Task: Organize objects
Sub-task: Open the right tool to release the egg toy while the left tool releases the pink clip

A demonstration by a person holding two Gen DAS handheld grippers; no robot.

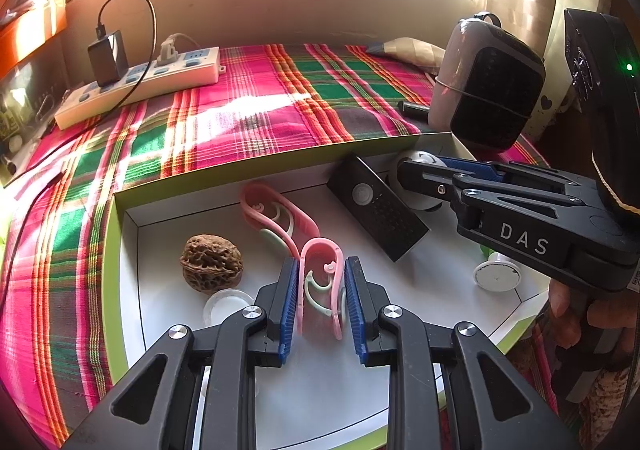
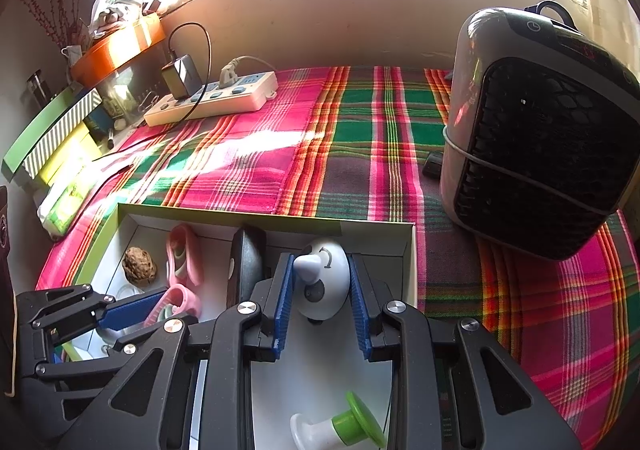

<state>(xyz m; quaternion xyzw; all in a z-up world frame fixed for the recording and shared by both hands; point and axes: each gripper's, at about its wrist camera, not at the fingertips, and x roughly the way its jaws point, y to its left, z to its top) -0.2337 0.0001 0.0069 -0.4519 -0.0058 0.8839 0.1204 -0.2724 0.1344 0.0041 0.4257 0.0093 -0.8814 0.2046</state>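
From your left wrist view, your left claw is clamped on a looped pink silicone clip, its ribbed blue pads pressing both sides. It sits inside the shallow white cardboard box with green edges. At ten o'clock from the claw lies a wrinkled brown walnut; at eleven, a second pink clip; at one, a flat black rectangular remote leaning on the box wall. At three lies a round white cap, seen only here.

From your right wrist view, your right claw is clamped on a smooth white egg-shaped plastic gadget in the box's right part. At six o'clock lies a white-and-green plastic knob, hidden from the other view. A black grilled heater stands at two o'clock on the plaid cloth worktop.
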